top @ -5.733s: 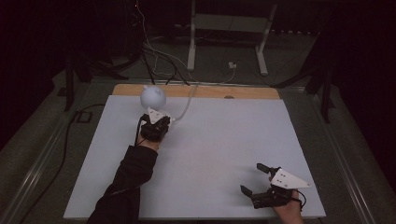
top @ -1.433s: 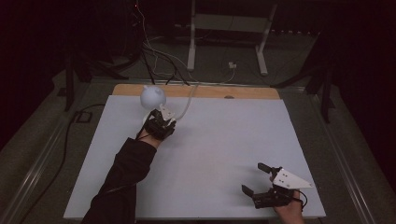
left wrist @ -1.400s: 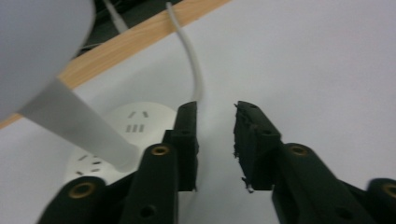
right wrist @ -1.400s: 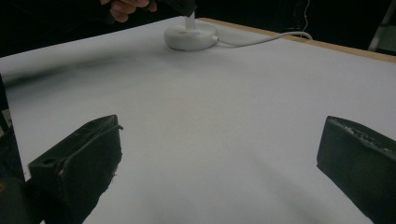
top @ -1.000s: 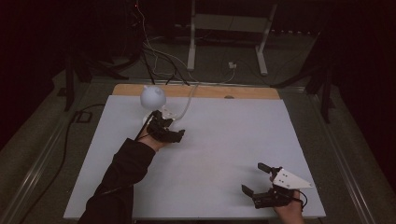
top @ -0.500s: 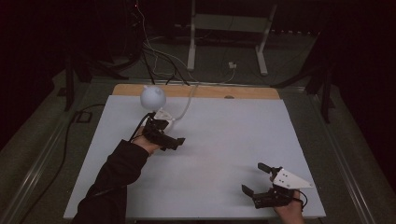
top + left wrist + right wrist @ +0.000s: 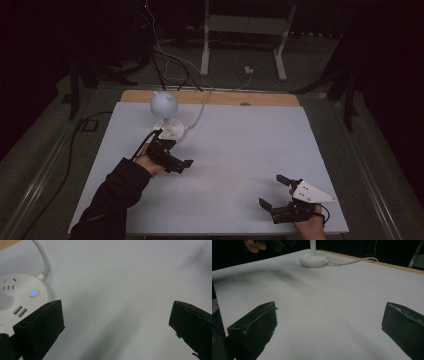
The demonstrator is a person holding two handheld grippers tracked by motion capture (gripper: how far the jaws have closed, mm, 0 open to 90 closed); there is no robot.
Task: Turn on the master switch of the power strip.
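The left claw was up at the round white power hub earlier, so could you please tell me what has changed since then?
The left claw has drawn back from the round white power hub toward the near side of the white table; its jaws have just been opening, with nothing between them. The white globe lamp, the hub and the open right claw stayed put.

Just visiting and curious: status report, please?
Left gripper open, nothing between jaws, beside round white power hub. Right gripper open, near table's front edge. Nothing in the way.

Right gripper [image 7: 329, 325] fingers wide apart over white table [image 7: 332, 305]; lamp base [image 7: 313, 259] far off, cord [image 7: 352, 261] trailing.
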